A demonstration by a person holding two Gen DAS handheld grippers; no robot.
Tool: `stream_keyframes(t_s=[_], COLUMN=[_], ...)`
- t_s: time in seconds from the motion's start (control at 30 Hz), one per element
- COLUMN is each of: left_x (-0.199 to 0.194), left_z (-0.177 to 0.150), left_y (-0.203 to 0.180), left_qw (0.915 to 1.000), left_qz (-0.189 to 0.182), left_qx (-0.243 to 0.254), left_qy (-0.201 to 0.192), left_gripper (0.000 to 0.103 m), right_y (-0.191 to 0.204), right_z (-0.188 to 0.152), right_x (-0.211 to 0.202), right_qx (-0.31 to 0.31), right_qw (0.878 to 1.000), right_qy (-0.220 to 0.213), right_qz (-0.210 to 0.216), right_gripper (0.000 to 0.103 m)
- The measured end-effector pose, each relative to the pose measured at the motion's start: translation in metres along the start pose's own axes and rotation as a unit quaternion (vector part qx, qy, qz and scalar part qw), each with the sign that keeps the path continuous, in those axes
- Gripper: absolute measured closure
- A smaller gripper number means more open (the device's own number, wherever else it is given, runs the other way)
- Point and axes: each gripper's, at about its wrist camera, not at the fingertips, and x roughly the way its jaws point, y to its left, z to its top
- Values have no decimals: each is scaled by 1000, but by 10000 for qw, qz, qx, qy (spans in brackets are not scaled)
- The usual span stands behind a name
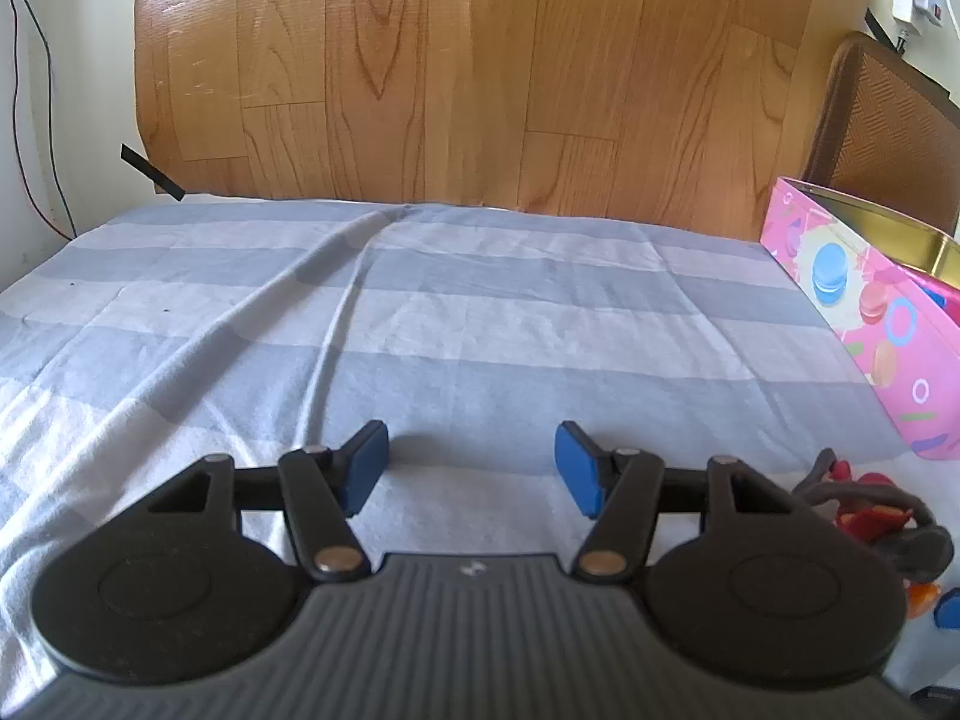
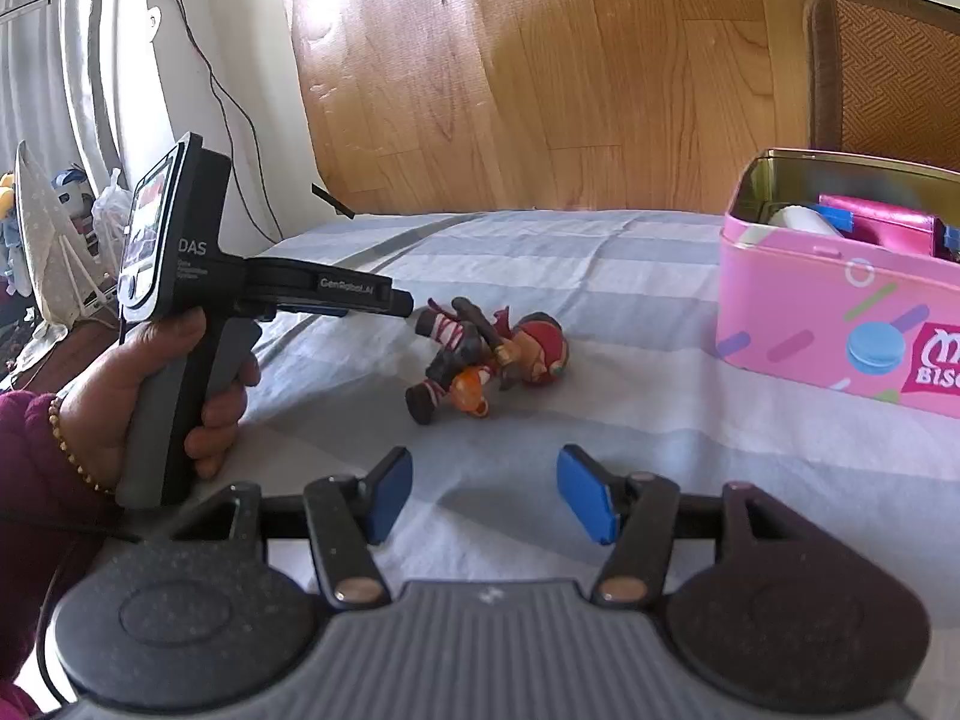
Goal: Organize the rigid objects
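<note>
Right up front on my right wrist feed are the blue pads (image 2: 579,501) of the right gripper (image 2: 485,495), spread wide with nothing between them, just striped bedsheet (image 2: 600,276) underneath. Same deal on my left wrist feed: left gripper (image 1: 471,468) is wide open, holding nothing, hovering over the grey-and-white sheet.

Just past the right gripper's tips lies the toy figure (image 2: 489,357), a little red-helmeted character with striped legs, flopped on its side on the sheet. It's apart from both grippers. From the left cam I only catch the edge of it (image 1: 870,510) down in the lower right corner, partly hidden behind the gripper body.

On the left of the right view I can see the hand (image 2: 150,396) gripping the left gripper's handle, beaded bracelet (image 2: 72,444) on the wrist, and the tool's nose pointing toward the figure's feet, near them, but I can't tell if it's touching.

Further back on the right sits the pink biscuit tin (image 2: 828,306), lid off, macaron print on the side. A few things sit inside: something white, something magenta, bits of blue. Can't make out what they are.

Behind it all stands a wood-grain panel (image 1: 468,72) against the wall, with a woven brown chair back (image 2: 888,72) off to the right.
</note>
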Motion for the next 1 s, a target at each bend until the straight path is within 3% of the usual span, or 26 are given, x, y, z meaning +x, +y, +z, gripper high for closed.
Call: stream_keyframes(t_s=[0.57,0.77,0.87,0.93,1.0], left_x=[-11,-21,-33,-40,-48], left_z=[-6,-13,-18,-18,-14], left_y=[-1,11,13,5,-10], left_qw=[9998,9965,9856,9796,9798], left_qz=[-212,-771,-1549,-1903,-1962], left_qx=[68,-310,-674,-648,-392], left_qy=[5,-33,53,74,15], left_gripper=[38,38,38,38,38], right_y=[4,4,6,7,7], right_z=[0,0,1,2,4], right_x=[1,1,1,2,4], right_qx=[33,65,48,21,-3], right_qw=[9998,9998,9997,9997,9997], right_qy=[-44,-40,-18,7,30], right_qz=[-188,-195,-221,-231,-236], right_gripper=[45,44,44,43,42])
